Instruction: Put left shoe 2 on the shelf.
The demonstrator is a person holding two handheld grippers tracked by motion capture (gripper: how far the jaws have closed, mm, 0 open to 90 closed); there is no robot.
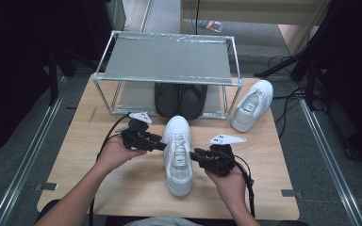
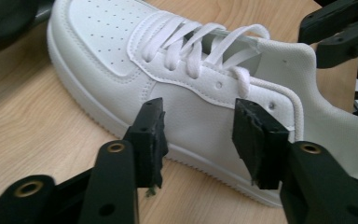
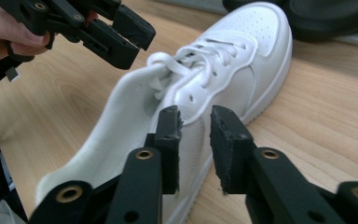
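1. White sneaker (image 1: 178, 155) sits mid-table, toe toward the rack (image 1: 167, 61).
2. My left gripper (image 2: 198, 126) hangs open beside its laces, holding nothing.
3. Right gripper (image 3: 195, 126) flanks the other side, jaws parted, empty, probably ready to steady it.

Even overhead light on the table (image 1: 122, 188); dark margins in the high view. Soft, short shadows beside the white shoe (image 1: 177, 155). Gripper views sharp on the shoe, nearest jaw parts slightly blurred.
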